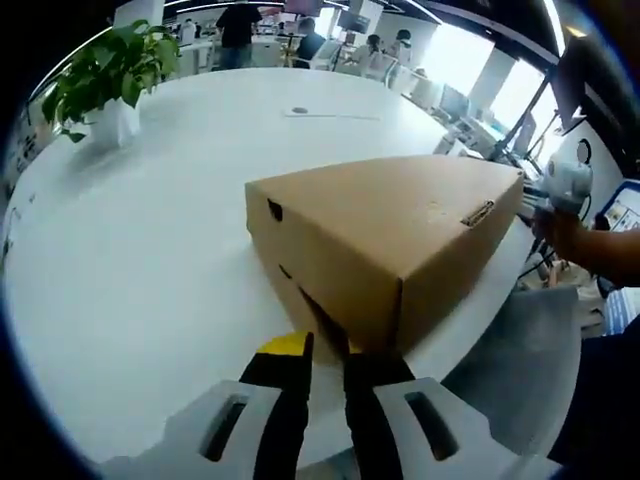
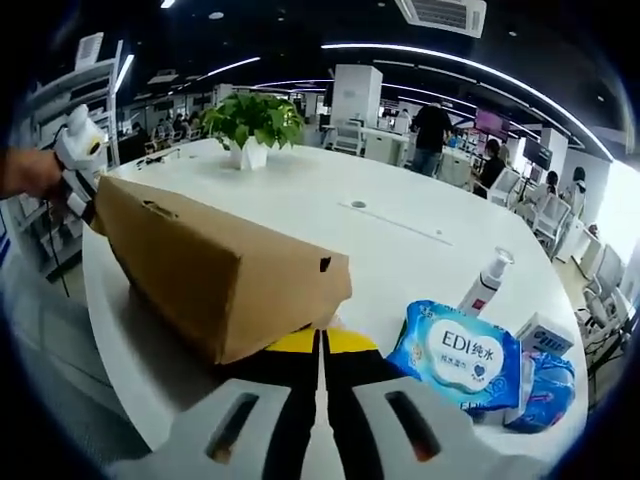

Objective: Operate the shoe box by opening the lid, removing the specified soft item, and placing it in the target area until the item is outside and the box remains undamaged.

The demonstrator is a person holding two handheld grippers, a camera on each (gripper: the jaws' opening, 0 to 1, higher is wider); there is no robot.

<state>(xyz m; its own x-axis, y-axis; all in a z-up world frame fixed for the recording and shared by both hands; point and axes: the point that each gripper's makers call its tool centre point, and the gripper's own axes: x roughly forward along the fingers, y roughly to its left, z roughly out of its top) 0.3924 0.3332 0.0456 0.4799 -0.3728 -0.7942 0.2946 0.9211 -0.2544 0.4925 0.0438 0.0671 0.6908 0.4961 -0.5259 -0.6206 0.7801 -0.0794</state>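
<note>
Broad white round surface [image 1: 150,250], office beyond with desks and standing people at far side. Brown cardboard shoe box [image 1: 385,235] lying closed on surface near its edge, lid down, small dark vent holes in side walls; same box [image 2: 215,270] seen from opposite end in right gripper view. Soft item not visible; presumably inside, cannot tell.

Left tool [image 1: 325,365] at near corner of box, black fingers with yellow tip close together, tips against lower edge of box end; whether pinching cardboard cannot tell. Right tool [image 2: 322,350] at other end of box, fingers pressed together, yellow tips touching or just under lower corner of box.

Opposite tool visible at far end of box in each view: white body held in a hand [image 1: 560,225], and likewise at far left [image 2: 40,170].

Potted green plant [image 2: 252,122] in white pot, far across surface. Blue wet-wipes pack [image 2: 460,355] on surface right of box, near right tool. White spray bottle [image 2: 487,280] upright just behind pack. Small blue-white packet [image 2: 545,385] beside pack, further right.
</note>
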